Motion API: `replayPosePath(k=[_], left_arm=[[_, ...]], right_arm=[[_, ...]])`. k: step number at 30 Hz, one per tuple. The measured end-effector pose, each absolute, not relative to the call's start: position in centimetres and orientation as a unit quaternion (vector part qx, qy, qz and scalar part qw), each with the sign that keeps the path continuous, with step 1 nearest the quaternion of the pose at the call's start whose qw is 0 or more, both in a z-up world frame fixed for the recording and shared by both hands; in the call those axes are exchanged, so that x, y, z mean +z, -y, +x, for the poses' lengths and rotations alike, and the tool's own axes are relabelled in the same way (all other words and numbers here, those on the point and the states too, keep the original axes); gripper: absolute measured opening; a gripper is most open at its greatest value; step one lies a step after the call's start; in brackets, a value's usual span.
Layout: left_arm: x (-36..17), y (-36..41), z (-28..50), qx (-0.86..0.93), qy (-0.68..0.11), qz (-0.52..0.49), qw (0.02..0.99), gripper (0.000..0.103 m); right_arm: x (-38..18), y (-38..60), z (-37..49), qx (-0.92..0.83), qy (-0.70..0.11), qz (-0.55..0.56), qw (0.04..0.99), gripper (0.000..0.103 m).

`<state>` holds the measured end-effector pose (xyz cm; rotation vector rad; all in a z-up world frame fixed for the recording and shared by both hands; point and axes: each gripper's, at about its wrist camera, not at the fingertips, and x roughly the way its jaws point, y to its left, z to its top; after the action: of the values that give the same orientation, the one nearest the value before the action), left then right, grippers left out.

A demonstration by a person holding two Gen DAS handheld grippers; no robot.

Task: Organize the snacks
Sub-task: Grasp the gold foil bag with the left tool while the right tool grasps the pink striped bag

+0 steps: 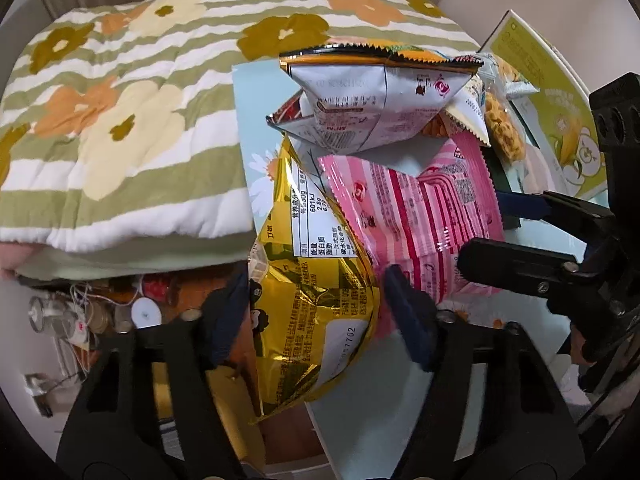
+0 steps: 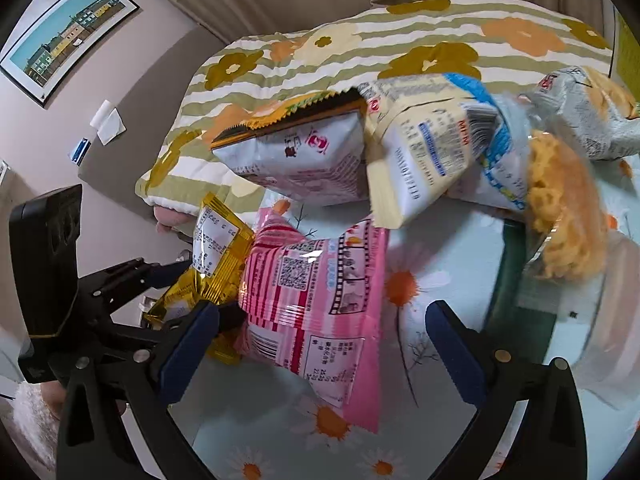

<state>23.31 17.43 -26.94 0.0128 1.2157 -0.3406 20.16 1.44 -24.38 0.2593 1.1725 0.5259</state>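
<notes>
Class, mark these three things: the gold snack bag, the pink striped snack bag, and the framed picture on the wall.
gold snack bag (image 1: 316,308), left wrist view, crinkled foil middle.
pink striped snack bag (image 2: 316,300), right wrist view, printed back panel.
framed picture (image 2: 66,36), right wrist view, painted houses.

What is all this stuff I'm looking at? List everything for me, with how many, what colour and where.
gold snack bag: one, shiny gold, between the left gripper's fingers
pink snack bag: one, pink striped, flat on the daisy tablecloth
white snack bags: several, white and pale, piled behind the pink one
daisy tablecloth: one, pale blue with orange-centred daisies, under the snacks
floral quilt: one, green-striped with flowers, behind the table
framed picture: one, colourful houses, on the wall
left gripper: black, blue pads
right gripper: black, blue pads, over the pink bag
</notes>
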Motion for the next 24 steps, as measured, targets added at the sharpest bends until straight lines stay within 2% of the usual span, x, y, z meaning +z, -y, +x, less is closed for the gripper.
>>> replayPosePath(k=[9, 20, 24], left_arm=[[-27.2, -17.5, 23.1, -0.172, -0.569, 0.015, 0.804, 0.052], [-26.7, -17.7, 23.0, -0.170, -0.564, 0.010, 0.808, 0.050], [-26.4, -18.3, 22.9, -0.168, -0.560, -0.007, 0.811, 0.050]], right_arm=[[-25.7, -2.4, 20.3, 0.239, -0.559, 0.113, 0.786, 0.103], [-26.0, -2.2, 20.8, 0.242, -0.557, 0.144, 0.781, 0.103], [-25.9, -1.9, 20.9, 0.257, -0.554, 0.155, 0.777, 0.095]])
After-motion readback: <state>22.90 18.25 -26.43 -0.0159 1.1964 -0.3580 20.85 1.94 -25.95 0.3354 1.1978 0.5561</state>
